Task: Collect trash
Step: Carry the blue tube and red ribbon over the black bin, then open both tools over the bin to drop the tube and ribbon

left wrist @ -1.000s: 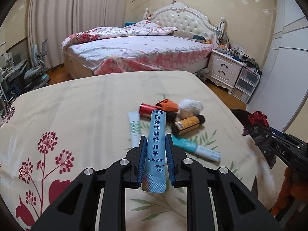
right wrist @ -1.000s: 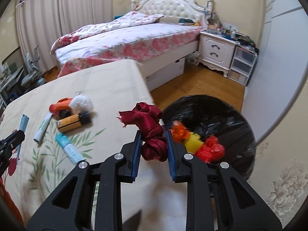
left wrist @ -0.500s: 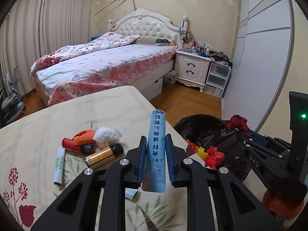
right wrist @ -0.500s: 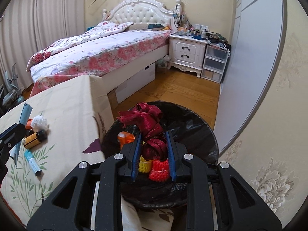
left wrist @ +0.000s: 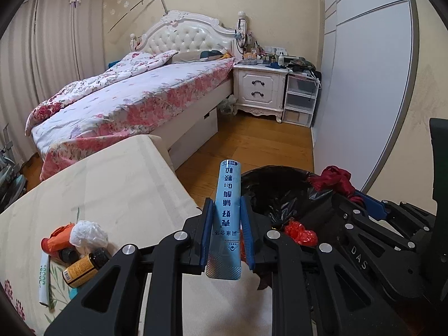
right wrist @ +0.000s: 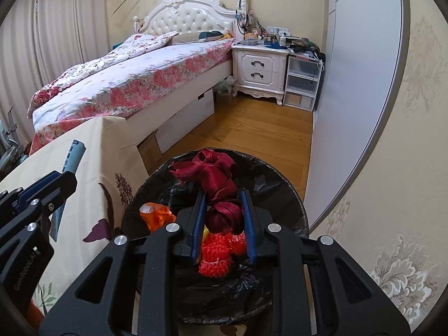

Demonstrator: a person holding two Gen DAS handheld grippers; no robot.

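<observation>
While the left gripper (left wrist: 227, 235) is clamping a flat pale-blue printed tube (left wrist: 227, 218) short of the black-bagged round trash bin (left wrist: 280, 193), a brown bottle (left wrist: 82, 268), white crumpled wad (left wrist: 88, 233) and white tube (left wrist: 44, 282) are still waiting on the beige floral tablecloth (left wrist: 117, 184). Looking from the right wrist, the right gripper (right wrist: 222, 224) is pinching a dark-red ribbon bundle (right wrist: 215, 182) directly above the bin, showing orange and red scraps (right wrist: 215, 257) already lying inside.
</observation>
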